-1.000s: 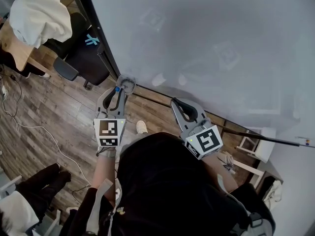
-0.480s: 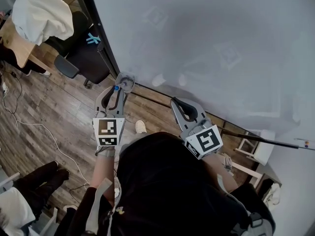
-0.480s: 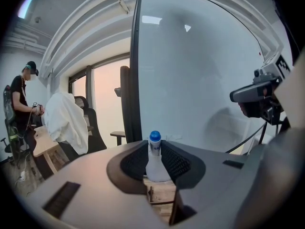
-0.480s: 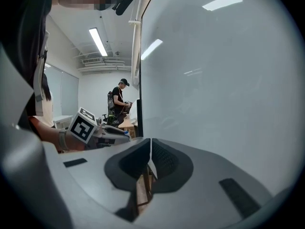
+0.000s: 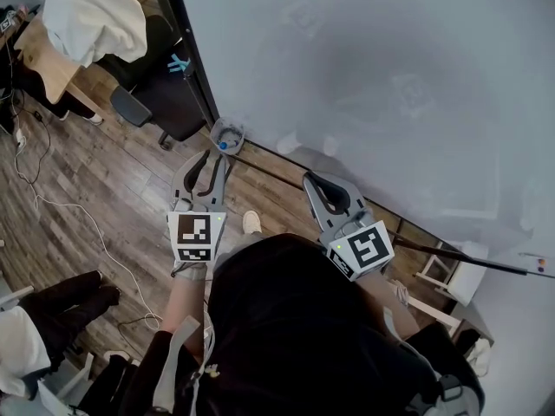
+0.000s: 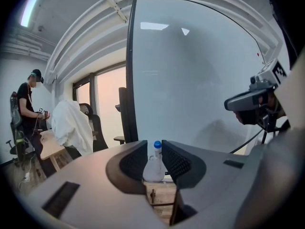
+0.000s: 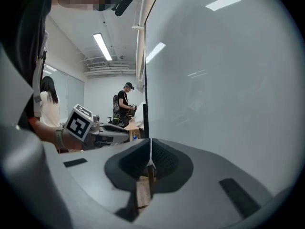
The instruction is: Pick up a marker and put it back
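Left gripper (image 5: 215, 156) has pulled back from the cup (image 5: 231, 131) since the earlier frame. Its tips were around the blue cap then; now they stop just short of the cup, and the marker (image 5: 223, 145) is left inside. Right gripper (image 5: 310, 180) is about where it was.

Head view: cup sits at the lower corner of the whiteboard (image 5: 390, 76), dead ahead of the left jaws, close but apart. Right gripper is well off to the side, so the left is nearer.

Left gripper view: jaws a narrow gap apart, gripping nothing. Through the gap the marker (image 6: 157, 147) stands upright in the clear cup (image 6: 152, 171), blue cap up, long axis vertical and centred on the gap.

Right gripper view: jaws (image 7: 150, 151) pressed together with nothing in them, pointing along the board.

Judgement: marker looks put back. Another grab would only need a straight push forward.
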A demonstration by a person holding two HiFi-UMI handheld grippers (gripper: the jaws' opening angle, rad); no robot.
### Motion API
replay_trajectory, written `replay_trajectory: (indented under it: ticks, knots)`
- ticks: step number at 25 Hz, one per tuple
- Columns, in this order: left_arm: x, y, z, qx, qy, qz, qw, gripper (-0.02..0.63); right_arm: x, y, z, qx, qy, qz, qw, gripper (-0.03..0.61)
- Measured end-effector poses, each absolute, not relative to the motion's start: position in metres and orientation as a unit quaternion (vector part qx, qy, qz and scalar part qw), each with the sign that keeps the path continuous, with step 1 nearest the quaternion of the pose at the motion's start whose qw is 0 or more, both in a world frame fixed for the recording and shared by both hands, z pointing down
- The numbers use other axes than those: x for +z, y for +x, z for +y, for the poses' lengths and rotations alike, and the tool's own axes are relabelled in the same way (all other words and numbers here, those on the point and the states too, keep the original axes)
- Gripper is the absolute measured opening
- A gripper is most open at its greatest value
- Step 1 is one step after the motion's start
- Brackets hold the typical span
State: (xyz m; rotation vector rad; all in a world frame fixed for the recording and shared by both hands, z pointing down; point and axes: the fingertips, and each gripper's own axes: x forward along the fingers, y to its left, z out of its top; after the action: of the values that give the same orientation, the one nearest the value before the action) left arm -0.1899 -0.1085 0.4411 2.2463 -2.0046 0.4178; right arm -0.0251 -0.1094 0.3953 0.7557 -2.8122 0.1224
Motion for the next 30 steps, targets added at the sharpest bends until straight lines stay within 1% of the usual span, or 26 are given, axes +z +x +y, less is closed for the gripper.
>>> replay_trajectory:
  ticks: [13, 30]
  knots:
    - [0.401, -0.167, -0.051, 0.109, 0.725, -0.679, 0.033, 0.086, 0.381, -0.021, -0.071, 0.040, 0.214, -0.972, 0.093, 0.023]
    - [0.397, -0.139, 0.015, 0.096, 0.718, -0.688, 0.045, 0.084, 0.386, -0.022, -0.024, 0.048, 0.166, -0.981, 0.088, 0.023]
